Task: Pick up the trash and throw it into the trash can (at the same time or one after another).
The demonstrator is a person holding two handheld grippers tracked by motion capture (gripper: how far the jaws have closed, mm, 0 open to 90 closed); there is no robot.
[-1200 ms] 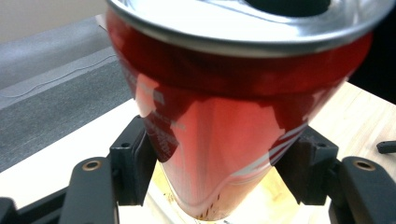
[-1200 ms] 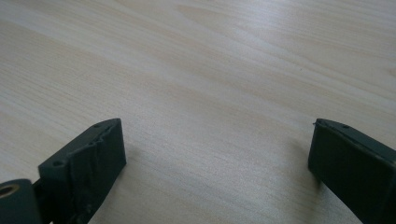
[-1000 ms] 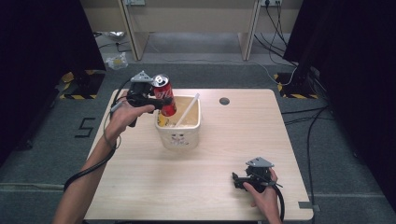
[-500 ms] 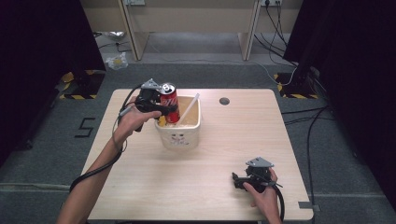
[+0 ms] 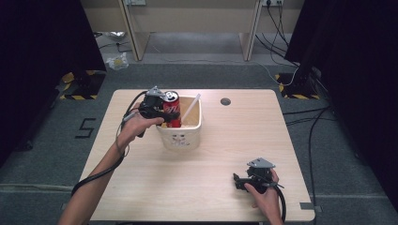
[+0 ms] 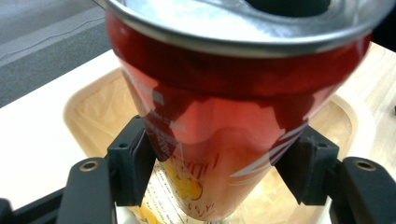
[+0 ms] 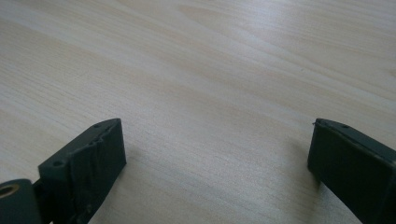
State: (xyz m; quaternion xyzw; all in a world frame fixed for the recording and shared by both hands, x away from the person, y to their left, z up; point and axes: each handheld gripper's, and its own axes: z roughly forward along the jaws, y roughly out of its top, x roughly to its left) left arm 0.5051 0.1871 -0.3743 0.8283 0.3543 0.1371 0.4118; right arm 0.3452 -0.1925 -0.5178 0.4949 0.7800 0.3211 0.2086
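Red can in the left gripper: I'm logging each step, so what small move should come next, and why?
Probably lower it a little further, then open. The left gripper is shut on the red can, whose base is already inside the white basket beside a white stick, but I can't tell whether it rests on the bottom.

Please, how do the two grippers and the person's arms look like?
Both grippers, left and right, are black, each with two blocky black jaws. A grey three-cornered plate sits on top of the right one, and a black cable trails from the left one along the forearm. The forearms are bare, with no sleeves.
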